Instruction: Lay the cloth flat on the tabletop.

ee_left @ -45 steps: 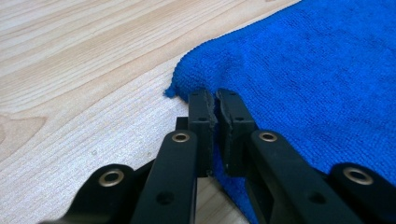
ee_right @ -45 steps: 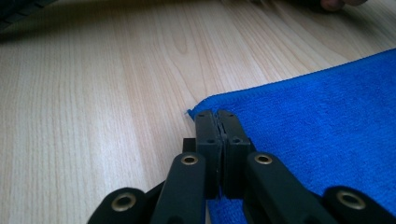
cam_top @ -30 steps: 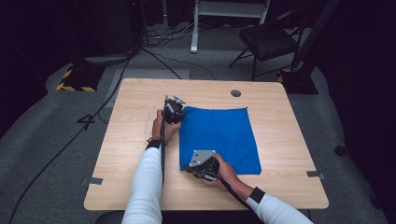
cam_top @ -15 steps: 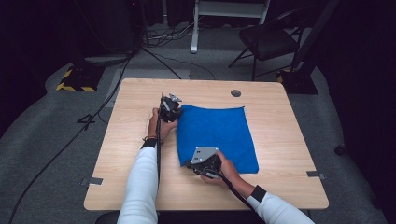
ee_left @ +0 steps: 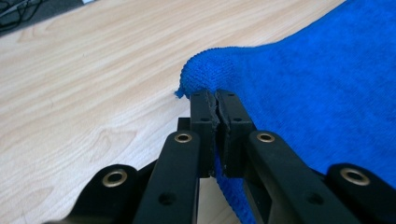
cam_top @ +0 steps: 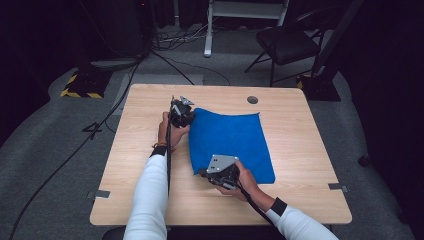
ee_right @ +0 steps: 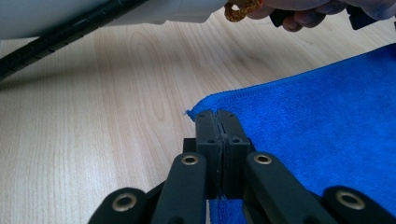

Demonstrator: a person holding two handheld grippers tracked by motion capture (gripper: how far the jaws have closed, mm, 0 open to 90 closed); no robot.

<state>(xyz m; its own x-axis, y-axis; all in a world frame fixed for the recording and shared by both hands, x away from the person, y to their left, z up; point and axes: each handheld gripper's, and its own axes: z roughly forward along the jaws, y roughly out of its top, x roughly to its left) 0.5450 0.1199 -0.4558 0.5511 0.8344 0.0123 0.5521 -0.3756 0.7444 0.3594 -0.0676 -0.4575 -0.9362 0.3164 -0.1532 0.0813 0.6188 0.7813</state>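
A bright blue microfibre cloth with a stitched hem and a fine looped pile lies spread near the middle of the pale wooden worktop, mostly flat, its left edge drawn up off the wood at both corners. The left hand-held gripper sits at the cloth's far left corner; in the left gripper view its black jaws are clenched on that corner, which bulges into a small rounded hump just beyond the tips. The right hand-held gripper is at the near left corner, and in the right gripper view its jaws are pressed together on the hem, the cloth running off to the right and under the jaws. The cloth's right part is cut off in both gripper views. From the high view the jaw tips are too small to read, and the right one sits under its grey plate.
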